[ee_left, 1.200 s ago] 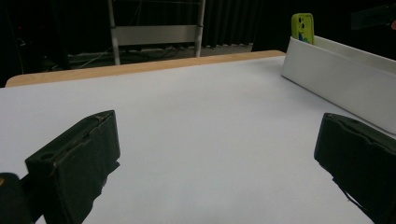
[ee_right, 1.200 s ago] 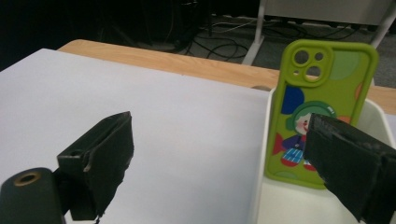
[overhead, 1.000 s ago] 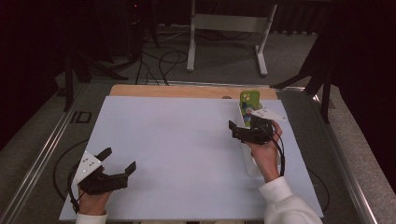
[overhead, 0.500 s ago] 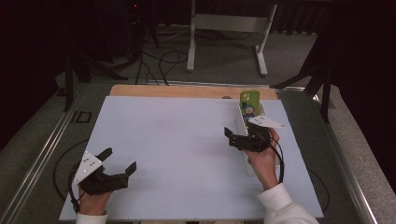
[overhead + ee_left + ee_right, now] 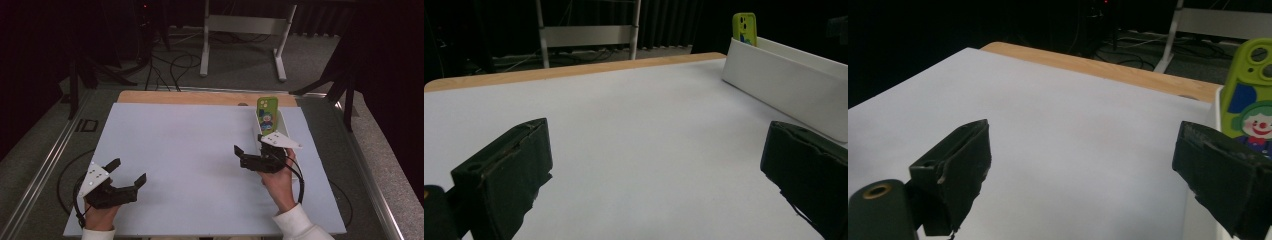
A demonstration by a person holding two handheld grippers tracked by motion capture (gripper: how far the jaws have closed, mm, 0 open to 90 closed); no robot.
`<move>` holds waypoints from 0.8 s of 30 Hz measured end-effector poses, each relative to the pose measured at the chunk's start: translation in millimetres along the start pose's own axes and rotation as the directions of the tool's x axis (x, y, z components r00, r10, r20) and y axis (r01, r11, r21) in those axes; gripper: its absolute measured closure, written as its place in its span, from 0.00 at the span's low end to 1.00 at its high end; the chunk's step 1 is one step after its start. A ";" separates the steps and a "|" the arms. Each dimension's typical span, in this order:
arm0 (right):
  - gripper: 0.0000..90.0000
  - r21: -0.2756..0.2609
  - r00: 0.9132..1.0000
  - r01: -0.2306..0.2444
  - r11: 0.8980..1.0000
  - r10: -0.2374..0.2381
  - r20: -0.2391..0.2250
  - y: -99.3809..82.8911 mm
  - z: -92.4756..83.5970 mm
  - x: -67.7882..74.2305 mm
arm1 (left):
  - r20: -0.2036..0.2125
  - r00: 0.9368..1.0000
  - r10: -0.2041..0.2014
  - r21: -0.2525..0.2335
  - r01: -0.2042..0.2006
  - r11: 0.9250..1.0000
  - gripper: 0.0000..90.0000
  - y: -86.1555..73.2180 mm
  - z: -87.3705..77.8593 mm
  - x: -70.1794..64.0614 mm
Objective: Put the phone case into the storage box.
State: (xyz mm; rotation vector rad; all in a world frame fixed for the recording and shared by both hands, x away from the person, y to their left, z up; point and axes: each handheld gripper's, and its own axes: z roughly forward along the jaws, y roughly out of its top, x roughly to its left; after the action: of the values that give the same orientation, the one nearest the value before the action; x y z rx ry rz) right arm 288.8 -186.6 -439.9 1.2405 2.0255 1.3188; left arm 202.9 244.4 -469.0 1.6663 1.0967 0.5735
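Note:
A phone in a green case with a cartoon clown [image 5: 267,114] [image 5: 744,27] [image 5: 1253,95] stands upright at the far end of a long white tray [image 5: 284,126] [image 5: 784,75] on the table's right side. My right gripper [image 5: 240,156] [image 5: 1083,150] is open beside the tray's near end, pointing left over the white mat, with nothing between its jaws. Near the front left corner my left gripper [image 5: 129,171] [image 5: 657,145] is open and holds nothing; it points across the mat toward the tray.
A white mat [image 5: 190,150] covers most of the table, with a wooden strip [image 5: 200,97] along its far edge. Cables trail from both grippers. A metal stand [image 5: 245,30] and cables lie on the floor beyond the table.
My right gripper has drawn back from the phone toward the person and turned to point left. The left gripper has stayed put.

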 end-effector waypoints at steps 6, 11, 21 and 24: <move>0.10 -0.003 1.000 0.011 1.000 -0.011 -0.004 -3.0 -2.5 6.0 | 0.000 1.000 0.000 0.003 0.000 1.000 0.01 -0.4 0.3 0.5; 0.10 0.003 1.000 0.029 1.000 -0.029 0.001 -6.5 -3.9 9.7 | 0.004 1.000 0.002 0.004 -0.002 1.000 0.01 -0.2 0.4 0.3; 0.10 0.005 0.999 0.045 0.999 -0.045 0.012 -11.8 -7.7 12.0 | 0.002 1.000 0.003 0.002 -0.003 1.000 0.01 0.3 -0.3 1.1; 0.10 -0.003 0.999 0.052 0.999 -0.052 0.014 -13.9 -9.9 12.8 | 0.003 1.000 0.003 0.002 -0.003 1.000 0.01 0.3 0.1 1.3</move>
State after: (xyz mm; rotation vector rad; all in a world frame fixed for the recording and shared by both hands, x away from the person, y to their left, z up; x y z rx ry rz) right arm 268.8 -182.7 -446.1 1.1841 2.0318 1.2857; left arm 203.7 245.5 -468.9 1.6703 1.0938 0.5719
